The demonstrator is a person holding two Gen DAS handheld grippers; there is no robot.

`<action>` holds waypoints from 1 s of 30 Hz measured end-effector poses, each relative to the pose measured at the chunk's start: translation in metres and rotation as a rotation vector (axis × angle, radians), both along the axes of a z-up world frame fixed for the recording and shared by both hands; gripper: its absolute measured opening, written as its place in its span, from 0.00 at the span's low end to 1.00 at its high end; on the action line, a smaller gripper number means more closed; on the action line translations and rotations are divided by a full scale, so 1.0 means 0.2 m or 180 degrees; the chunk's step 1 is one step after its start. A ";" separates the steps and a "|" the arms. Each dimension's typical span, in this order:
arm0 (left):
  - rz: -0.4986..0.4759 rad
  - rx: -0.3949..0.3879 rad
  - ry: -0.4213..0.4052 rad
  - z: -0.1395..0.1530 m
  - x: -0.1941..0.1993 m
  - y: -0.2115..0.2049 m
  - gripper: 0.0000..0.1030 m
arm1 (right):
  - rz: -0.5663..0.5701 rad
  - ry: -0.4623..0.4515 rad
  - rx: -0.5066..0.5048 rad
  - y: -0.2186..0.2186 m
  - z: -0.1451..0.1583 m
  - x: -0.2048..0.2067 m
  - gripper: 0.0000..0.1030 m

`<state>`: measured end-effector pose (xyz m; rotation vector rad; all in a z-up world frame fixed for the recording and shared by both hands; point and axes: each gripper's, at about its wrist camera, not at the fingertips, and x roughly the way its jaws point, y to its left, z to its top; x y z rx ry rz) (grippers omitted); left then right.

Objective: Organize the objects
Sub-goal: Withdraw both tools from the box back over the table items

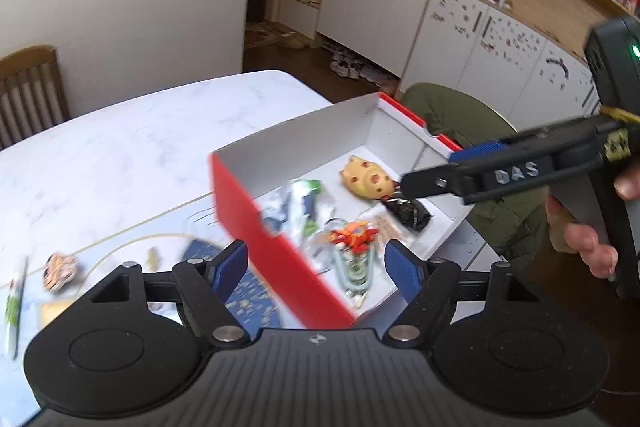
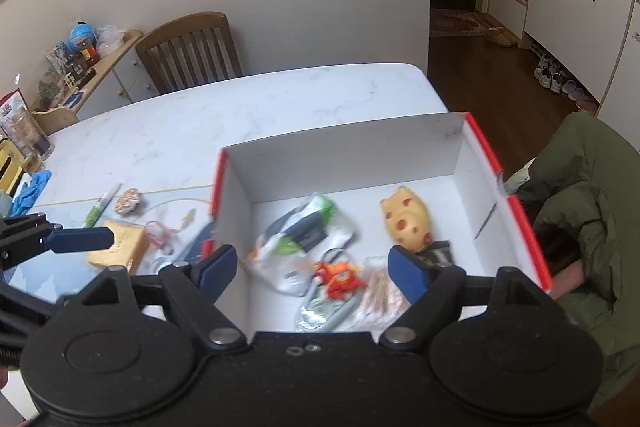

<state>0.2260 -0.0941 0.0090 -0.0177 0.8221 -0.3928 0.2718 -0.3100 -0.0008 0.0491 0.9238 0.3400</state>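
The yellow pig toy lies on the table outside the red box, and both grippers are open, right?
Not quite. The pig toy lies inside the red box, as the right wrist view shows. Both the left gripper and right gripper are open.

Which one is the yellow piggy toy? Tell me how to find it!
Find the big red box with white insides on the marble table. Look along its floor toward the right wall: the piggy toy lies there, beside a dark wrapper. It is the only pale yellow thing inside, rounded, with reddish spots.
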 end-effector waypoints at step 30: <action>0.0783 -0.0010 -0.0053 -0.12 -0.09 1.20 0.98 | 0.0425 0.0116 -0.0070 0.97 -0.17 -0.31 0.97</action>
